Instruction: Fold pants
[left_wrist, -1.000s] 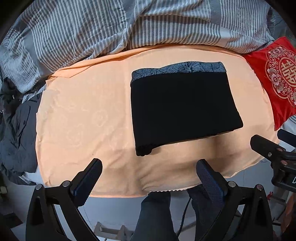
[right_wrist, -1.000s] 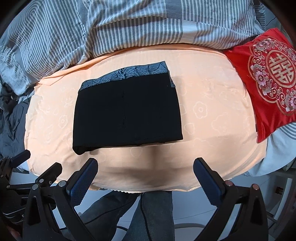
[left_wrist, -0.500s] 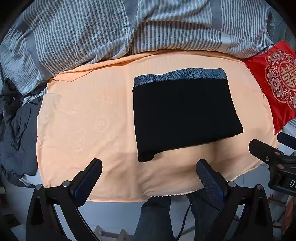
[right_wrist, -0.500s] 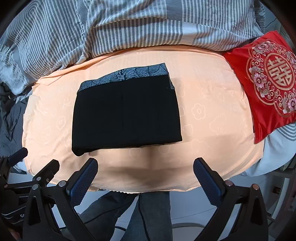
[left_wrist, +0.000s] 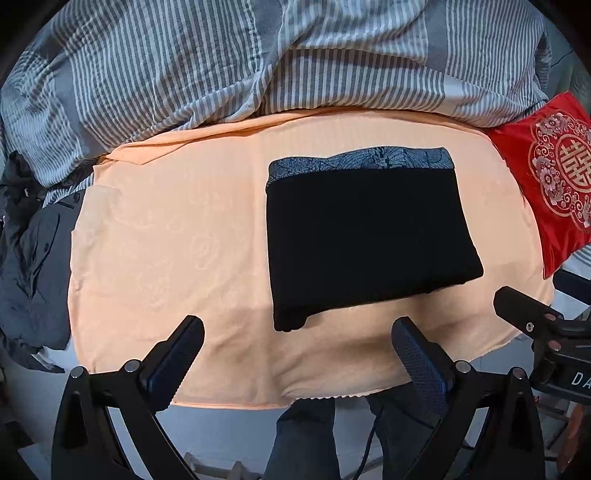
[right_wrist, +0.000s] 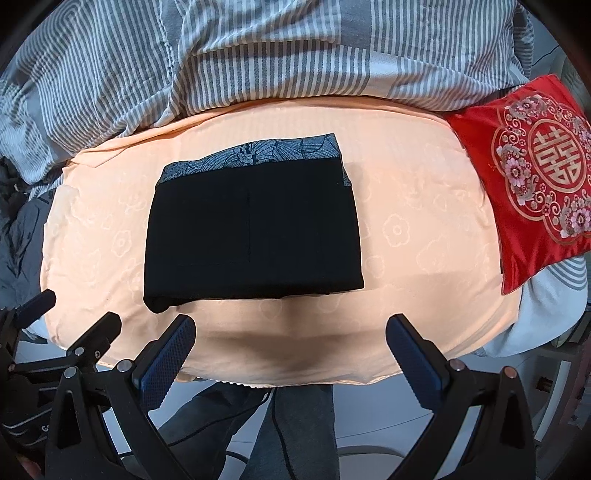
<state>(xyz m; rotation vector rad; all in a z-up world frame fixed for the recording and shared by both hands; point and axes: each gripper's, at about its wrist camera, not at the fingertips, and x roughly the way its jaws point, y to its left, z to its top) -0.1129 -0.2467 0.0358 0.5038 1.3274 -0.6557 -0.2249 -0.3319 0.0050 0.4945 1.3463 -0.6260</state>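
Note:
The black pants (left_wrist: 365, 236) lie folded into a flat rectangle on the peach towel (left_wrist: 177, 229), with a grey patterned waistband along the far edge. They also show in the right wrist view (right_wrist: 251, 229). My left gripper (left_wrist: 297, 332) is open and empty, held back over the towel's near edge, apart from the pants. My right gripper (right_wrist: 291, 330) is open and empty, also near the front edge of the peach towel (right_wrist: 413, 236). The right gripper's tip (left_wrist: 524, 310) shows at the right of the left wrist view.
A grey striped duvet (left_wrist: 258, 62) is bunched behind the towel. A red embroidered cushion (right_wrist: 532, 177) lies at the right. Dark grey clothing (left_wrist: 29, 258) is heaped at the left. The person's legs (right_wrist: 295, 435) and the floor show below the bed edge.
Both grippers have drawn back slightly and stayed open. The folded pants have not moved on the towel.

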